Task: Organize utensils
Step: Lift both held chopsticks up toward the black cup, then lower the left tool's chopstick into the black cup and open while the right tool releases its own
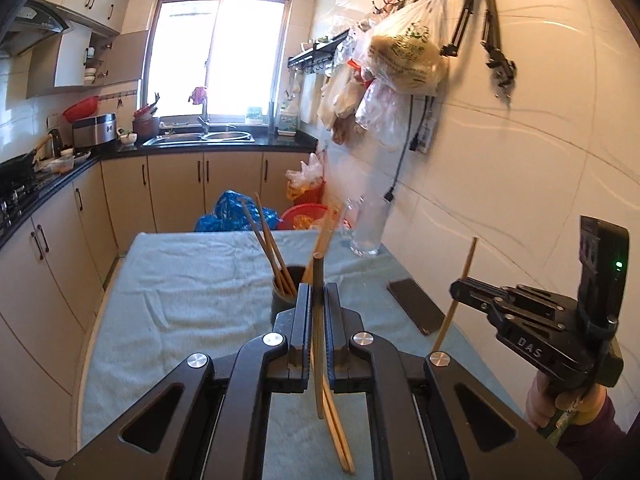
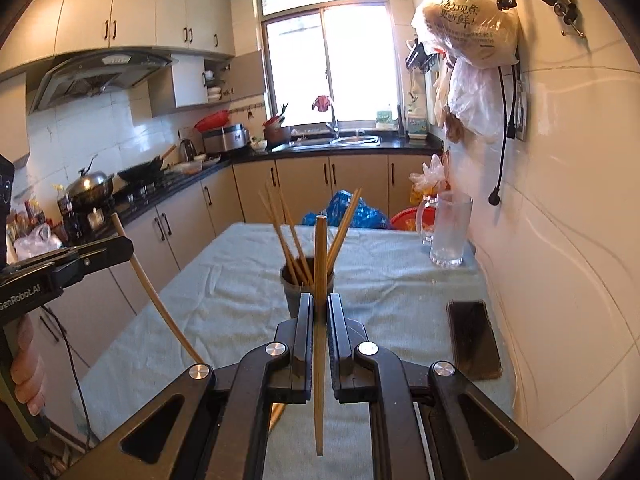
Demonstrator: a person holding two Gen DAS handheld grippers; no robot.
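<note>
Dark cup [image 2: 306, 286] standing upright mid-bench on a pale blue towel [image 2: 224, 296], holding several wooden chopsticks [image 2: 290, 236] that fan outward, tips down inside. Same cup [image 1: 286, 290] partly hidden behind the gripper in the left view.

Left gripper [image 1: 318, 312] clamped on one chopstick [image 1: 318, 344], held near upright just in front of the cup, its lower end hanging above the towel. From the right view, same gripper [image 2: 120, 252] seen at the left edge, its chopstick [image 2: 156, 300] slanting down toward the towel.

Right gripper [image 2: 320, 320] clamped on another chopstick [image 2: 320, 320], near vertical, just short of the cup. From the left view, that gripper [image 1: 460, 286] off to the right, its chopstick [image 1: 456, 296] tilted, lower end near the towel.

Two more chopsticks [image 1: 338, 432] lying on the towel under the left gripper.

Glass jug [image 2: 448, 232] at the far right corner, contents unclear. Phone [image 2: 474, 338] flat near the wall.
</note>
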